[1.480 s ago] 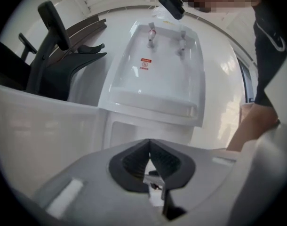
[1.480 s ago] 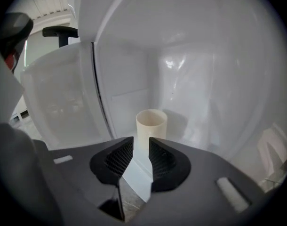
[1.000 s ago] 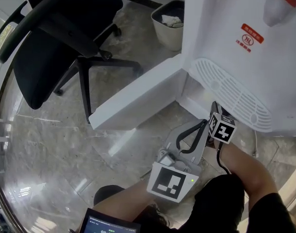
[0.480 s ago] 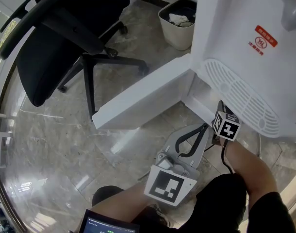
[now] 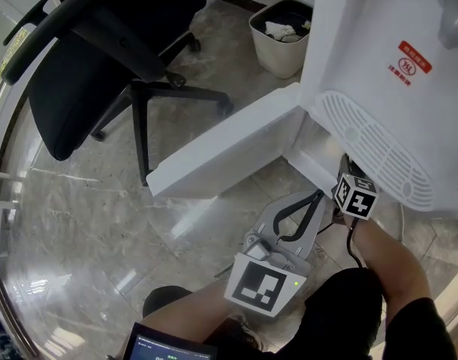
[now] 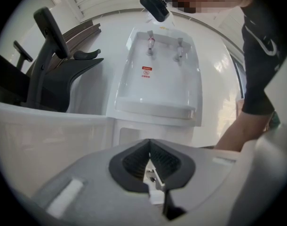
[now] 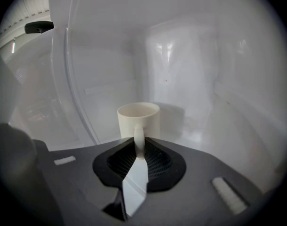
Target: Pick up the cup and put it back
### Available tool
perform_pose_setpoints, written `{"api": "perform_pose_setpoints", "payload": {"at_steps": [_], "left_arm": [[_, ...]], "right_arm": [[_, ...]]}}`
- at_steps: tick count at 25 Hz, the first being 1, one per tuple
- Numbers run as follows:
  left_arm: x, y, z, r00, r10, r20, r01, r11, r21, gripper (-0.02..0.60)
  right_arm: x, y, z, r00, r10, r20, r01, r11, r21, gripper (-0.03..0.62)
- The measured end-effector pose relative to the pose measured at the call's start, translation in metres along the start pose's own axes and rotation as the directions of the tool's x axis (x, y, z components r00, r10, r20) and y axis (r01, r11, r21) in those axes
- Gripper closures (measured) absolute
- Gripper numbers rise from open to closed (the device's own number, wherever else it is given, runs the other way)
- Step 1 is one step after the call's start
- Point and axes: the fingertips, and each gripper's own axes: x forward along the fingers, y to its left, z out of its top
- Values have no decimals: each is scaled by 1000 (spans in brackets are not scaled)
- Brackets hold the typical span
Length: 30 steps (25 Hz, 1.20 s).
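A cream cup (image 7: 138,117) stands upright on the white floor of the water dispenser's lower cabinet, its handle turned toward me. My right gripper (image 7: 139,149) has just been closing and its pads now pinch that handle. In the head view only the right gripper's marker cube (image 5: 356,196) shows at the cabinet mouth; the cup is hidden there. My left gripper (image 5: 316,196) hangs in front of the cabinet with its jaws together and nothing in them, and it looks up at the dispenser (image 6: 157,79).
The white cabinet door (image 5: 229,152) stands swung open to the left. A black office chair (image 5: 101,58) is at the upper left and a waste bin (image 5: 285,36) stands beside the dispenser (image 5: 387,66). White cabinet walls (image 7: 228,79) close in around the cup.
The head view has drifted slightly, so the dispenser and bin sit further right. Both grippers stay roughly where they were, the right marker cube still at the cabinet opening.
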Motion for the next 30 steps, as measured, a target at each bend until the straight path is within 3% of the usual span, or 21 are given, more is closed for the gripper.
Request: {"api": "perform_pose_setpoints", "payload": {"at_steps": [7,12,18,21,25,30], "left_arm": [[-3,-1,0,1000,3,-6,-3,1000,1,577],[-10,-2,2,1000,18,2,-18,1000,2,577],[-37,8,21,989,150,-18,-151,981,-126,577],[-67,8,42,970,240,-38,-243,953,-180,577],[-124,10,58,920,367,-140,-388,904,-180,577],[-187,0,112,879,425,-215,-466,861,-204,577]], "right_arm": [[-18,14,11,995,93,29,-93,996,-13,540],[-49,36,16,974,225,41,-223,973,-53,540],[-115,67,31,934,355,27,-352,933,-76,540],[-169,88,37,914,406,-26,-406,911,-73,540],[-250,119,62,873,480,-92,-487,869,-84,540],[-354,152,121,845,522,-112,-531,845,-67,540]]}}
